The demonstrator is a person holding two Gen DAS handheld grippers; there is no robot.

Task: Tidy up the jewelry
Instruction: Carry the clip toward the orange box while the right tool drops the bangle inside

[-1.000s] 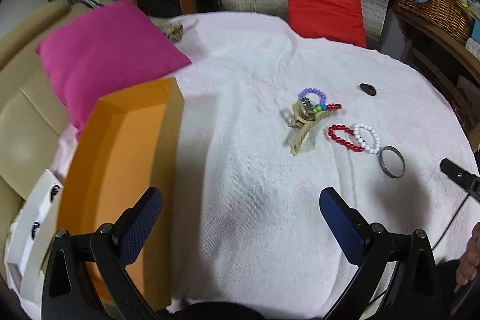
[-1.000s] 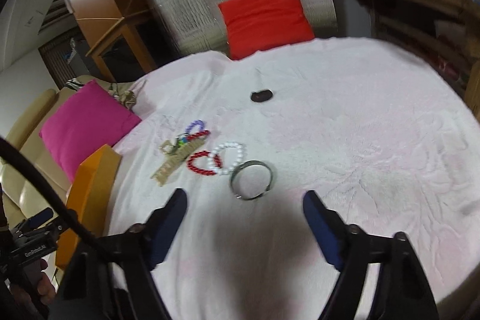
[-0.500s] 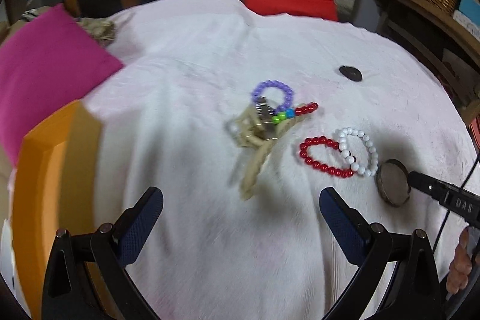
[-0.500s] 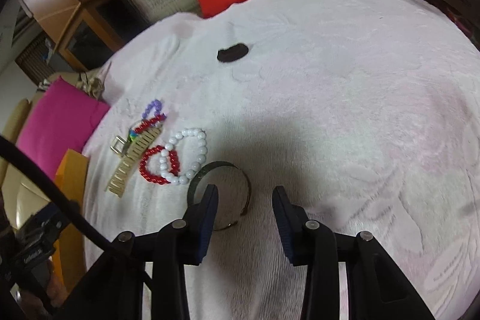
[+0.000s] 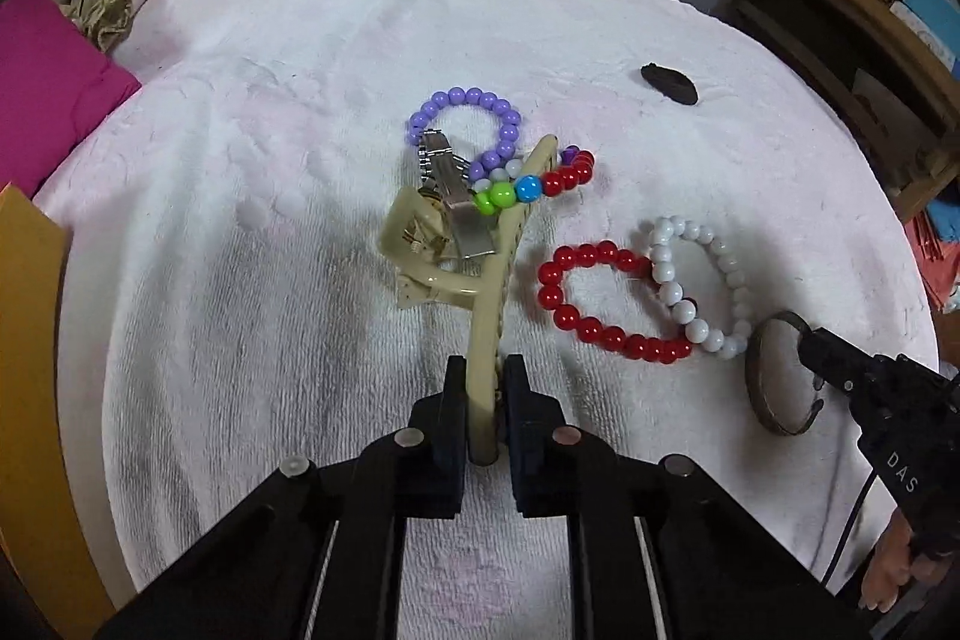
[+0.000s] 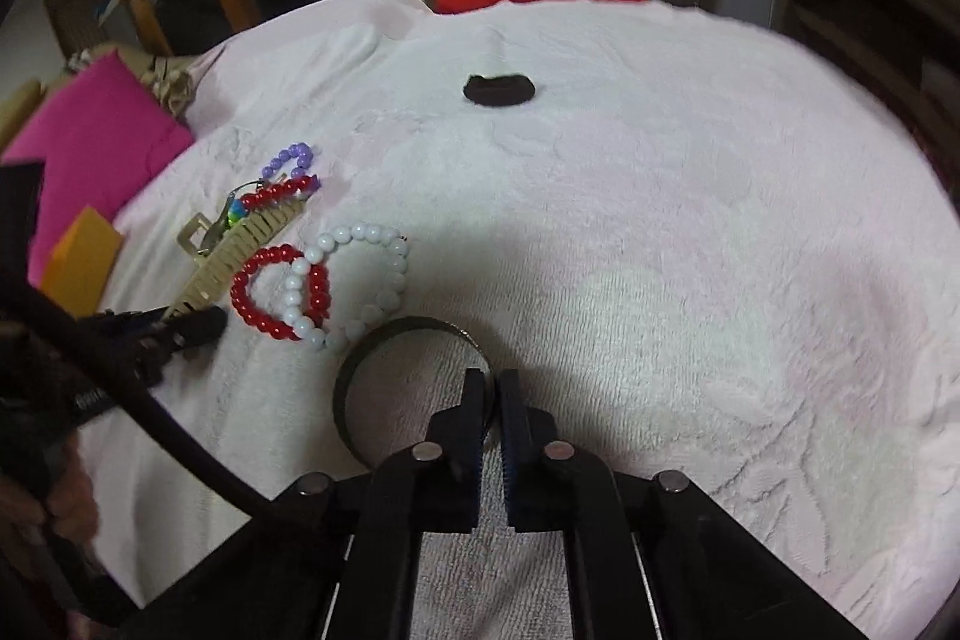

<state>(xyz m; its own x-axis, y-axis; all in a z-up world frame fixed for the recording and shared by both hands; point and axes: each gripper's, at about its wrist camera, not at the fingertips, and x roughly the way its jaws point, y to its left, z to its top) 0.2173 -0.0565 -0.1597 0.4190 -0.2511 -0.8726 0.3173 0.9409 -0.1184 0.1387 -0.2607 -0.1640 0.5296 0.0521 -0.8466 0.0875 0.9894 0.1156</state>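
Beige plastic clip [image 5: 480, 316] lies on the white towel [image 5: 252, 316] covering the table, and the left tool [image 5: 483, 400] has just closed its jaws on the clip's long arm. The right tool [image 6: 486, 400] has likewise just closed, pinching the rim of the metal bangle [image 6: 384, 340] beside the beads.

Judgement on the step: both grips are at one end or edge, so each lift should go straight up and slowly. The clip is tangled with a watch [image 5: 450, 196] and a mixed-bead bracelet [image 5: 528, 184]; a quick pull would likely drag them along. The bangle touches the white bracelet [image 5: 696, 280], so it should clear sideways, away from the beads. An orange box [image 5: 30, 340] at the left edge is the probable destination.

Count:
- clip: one
- watch: one
- bangle: one
- bead bracelets: four, namely purple [image 5: 468, 124], mixed, red [image 5: 594, 304] and white
- small dark item [image 5: 669, 83], unidentified: one
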